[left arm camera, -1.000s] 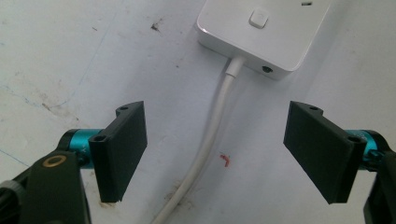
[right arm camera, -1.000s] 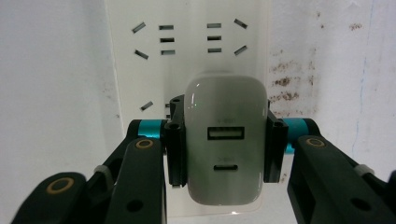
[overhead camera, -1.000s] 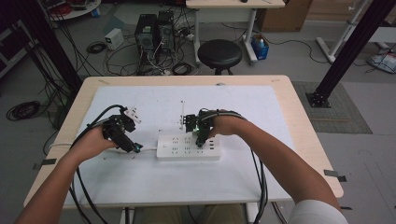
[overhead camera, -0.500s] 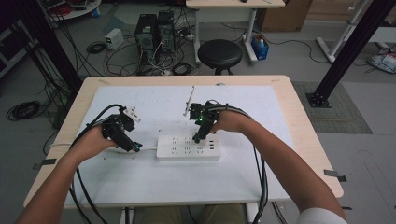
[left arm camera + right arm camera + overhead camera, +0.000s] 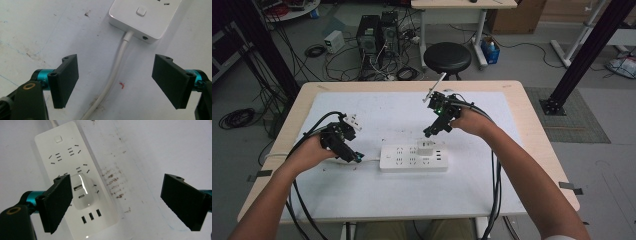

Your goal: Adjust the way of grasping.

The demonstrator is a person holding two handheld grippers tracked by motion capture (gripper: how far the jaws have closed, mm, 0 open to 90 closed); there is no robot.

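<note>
The right claw is spread wide, empty, above a white charger plugged into the power strip mid-surface. The left claw, also released, straddles the strip's cord, its near-left end. A stool stands beyond the surface.

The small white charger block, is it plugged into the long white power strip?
Plugged in: the white charger block sits upright on the white power strip.

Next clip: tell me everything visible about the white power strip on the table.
The power strip is a flat white glossy plastic bar lying on the white table cover. It has a square button near its cable end, rows of sockets and three USB ports. A white charger block sits plugged into it. Its white cable runs off between the open left gripper's jaws. Neither gripper touches it.
</note>
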